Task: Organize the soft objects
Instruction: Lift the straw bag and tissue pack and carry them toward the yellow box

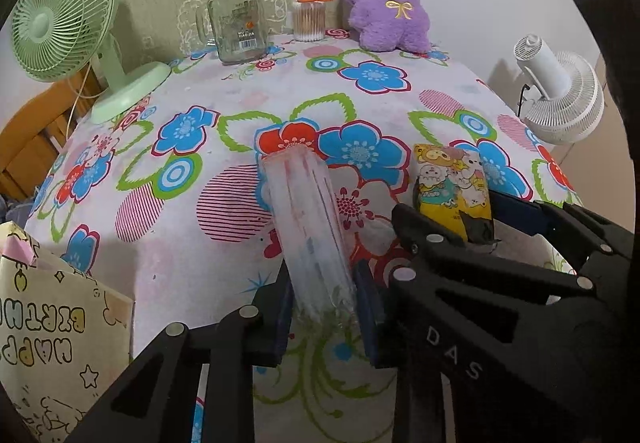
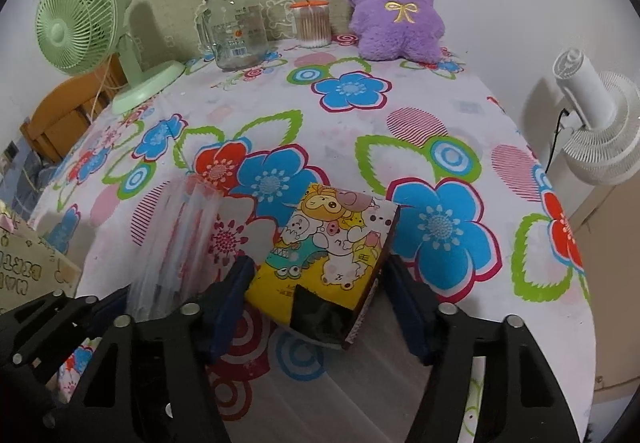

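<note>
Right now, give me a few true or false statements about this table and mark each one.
1. The left claw is shut on the clear pack. True.
2. The yellow cartoon pack sits between the right claw's fingers. True.
3. The plush is green. False: it is purple.
4. The jar lies on its side. False: it stands upright, lid on.
5. The green fan stands on the table, back left. True.
</note>
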### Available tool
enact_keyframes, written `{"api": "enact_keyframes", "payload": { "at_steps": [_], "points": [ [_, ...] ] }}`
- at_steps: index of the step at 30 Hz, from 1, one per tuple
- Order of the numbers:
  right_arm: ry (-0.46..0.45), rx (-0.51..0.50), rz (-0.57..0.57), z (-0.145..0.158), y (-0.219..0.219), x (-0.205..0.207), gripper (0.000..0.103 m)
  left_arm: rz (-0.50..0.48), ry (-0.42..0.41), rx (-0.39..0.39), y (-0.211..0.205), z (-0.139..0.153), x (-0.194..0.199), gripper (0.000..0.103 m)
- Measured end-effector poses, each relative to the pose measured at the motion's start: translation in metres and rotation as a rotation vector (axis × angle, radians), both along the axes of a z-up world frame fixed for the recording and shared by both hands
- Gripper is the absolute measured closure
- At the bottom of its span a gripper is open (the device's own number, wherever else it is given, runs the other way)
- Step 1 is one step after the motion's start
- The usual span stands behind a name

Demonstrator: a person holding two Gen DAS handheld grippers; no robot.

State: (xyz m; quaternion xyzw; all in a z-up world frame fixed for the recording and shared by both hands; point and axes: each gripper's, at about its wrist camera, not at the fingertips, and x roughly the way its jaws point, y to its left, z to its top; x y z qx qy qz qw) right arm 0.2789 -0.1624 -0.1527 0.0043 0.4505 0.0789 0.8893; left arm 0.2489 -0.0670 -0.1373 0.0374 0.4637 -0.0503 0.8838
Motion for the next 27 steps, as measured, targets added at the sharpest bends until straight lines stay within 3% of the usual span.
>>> {"api": "enact_keyframes", "payload": {
  "at_steps": [6,27],
  "points": [
    [-0.002,0.003,0.011,0.001,0.000,-0.003,0.045,-0.004,0.001,-0.006,0.001,0.000,-0.002,0.079],
    [-0.020,0.047,0.046,0.027,0.012,-0.047,0.046,-0.003,-0.039,-0.045,0.005,0.018,-0.039,0.081]
  ]
}}
